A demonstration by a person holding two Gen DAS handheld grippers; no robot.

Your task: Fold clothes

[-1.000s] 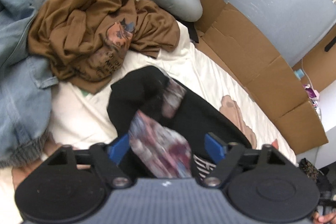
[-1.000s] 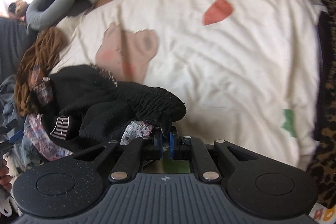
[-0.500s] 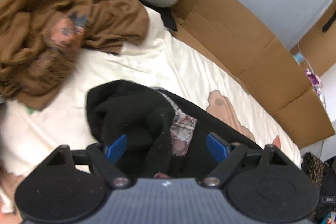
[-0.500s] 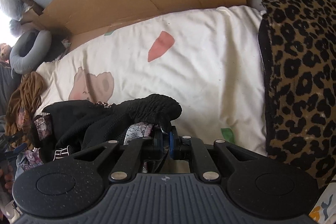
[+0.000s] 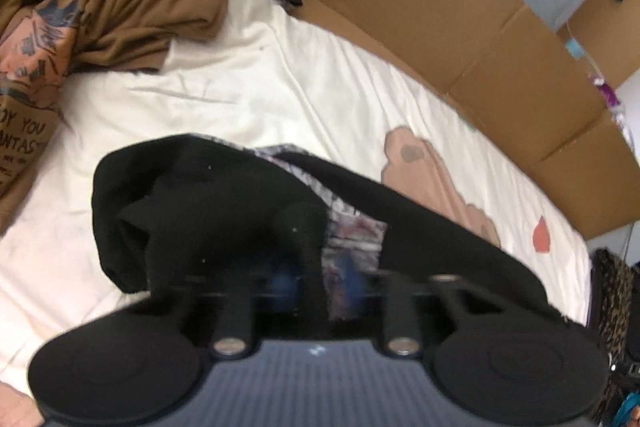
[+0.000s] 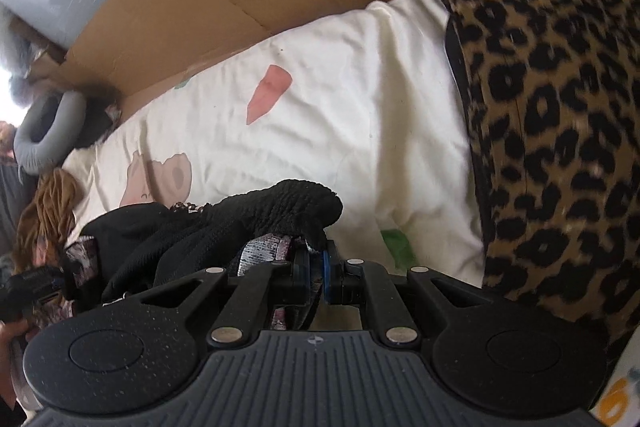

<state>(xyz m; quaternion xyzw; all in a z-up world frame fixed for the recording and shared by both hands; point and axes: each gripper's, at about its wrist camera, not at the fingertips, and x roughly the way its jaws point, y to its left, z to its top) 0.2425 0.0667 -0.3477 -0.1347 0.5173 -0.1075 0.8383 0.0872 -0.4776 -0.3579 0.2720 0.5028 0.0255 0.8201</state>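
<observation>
Cloth hangs between both tools: the black garment [image 5: 248,211] stretches sideways over the bed [image 5: 248,75]. The right gripper [image 6: 316,267] has its fingers pinched on the stretchy edge. The left gripper [image 5: 316,279] looks pinched on the other end, but blur hides it.

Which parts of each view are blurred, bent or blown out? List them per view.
Left wrist view: motion blur smears the left gripper and the black garment; the cardboard curves with fisheye distortion. Right wrist view: sharper, the right gripper is crisp; the leopard-print fabric is slightly smeared; the far left edge is overexposed.
</observation>
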